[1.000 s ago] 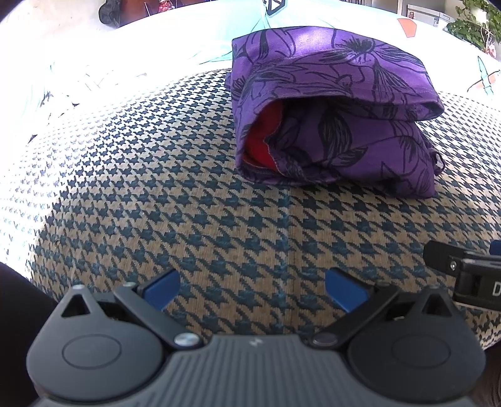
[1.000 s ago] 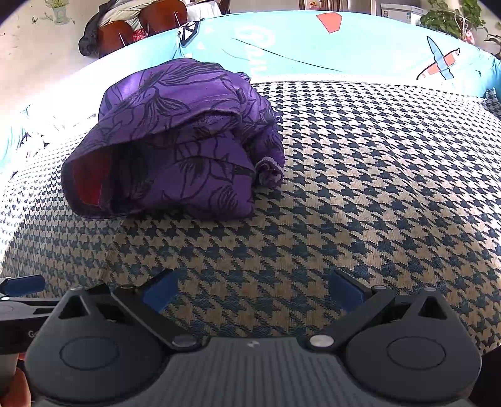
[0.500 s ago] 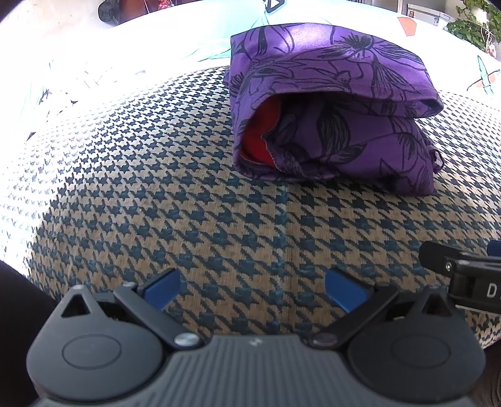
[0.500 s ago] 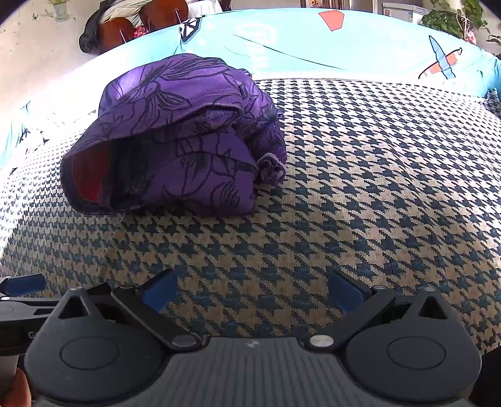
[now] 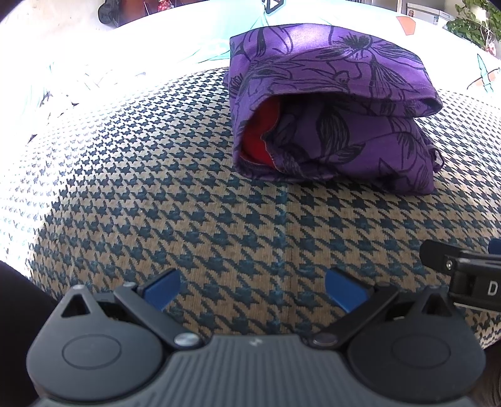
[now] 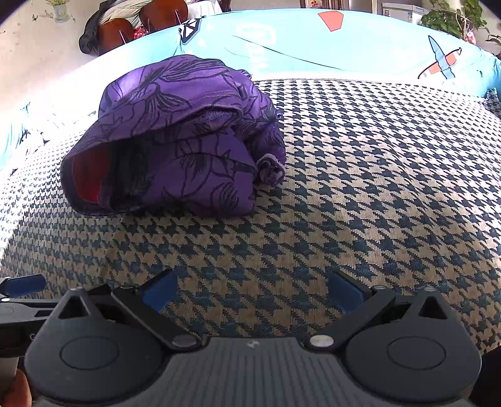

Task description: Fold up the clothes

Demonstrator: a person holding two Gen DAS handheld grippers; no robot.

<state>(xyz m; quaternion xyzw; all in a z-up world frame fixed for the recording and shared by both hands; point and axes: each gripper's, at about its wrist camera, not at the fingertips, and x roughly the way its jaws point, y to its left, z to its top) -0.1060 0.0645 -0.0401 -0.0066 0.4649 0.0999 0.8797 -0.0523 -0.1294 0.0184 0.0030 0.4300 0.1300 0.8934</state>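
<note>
A purple garment [image 5: 332,103] with a black floral print and red lining lies folded in a thick bundle on the houndstooth cushion [image 5: 175,194]. In the right wrist view the same garment [image 6: 178,137] sits at the upper left, red lining showing at its left opening. My left gripper [image 5: 253,289] hovers open near the cushion's front edge, well short of the bundle, nothing between its blue fingertips. My right gripper [image 6: 250,289] is also open and empty, in front and to the right of the bundle. Each gripper's side shows at the edge of the other's view.
A light turquoise sheet [image 6: 344,50] with printed shapes lies behind the cushion. Dark chairs and clothing [image 6: 125,25] stand beyond it at the back left, and a potted plant [image 6: 451,15] at the back right. The cushion to the right of the garment [image 6: 391,162] is bare houndstooth fabric.
Both grippers have drawn slightly nearer to the folded garment, which looms a little larger in both views. The garment itself has not moved, and both grippers stay open.
</note>
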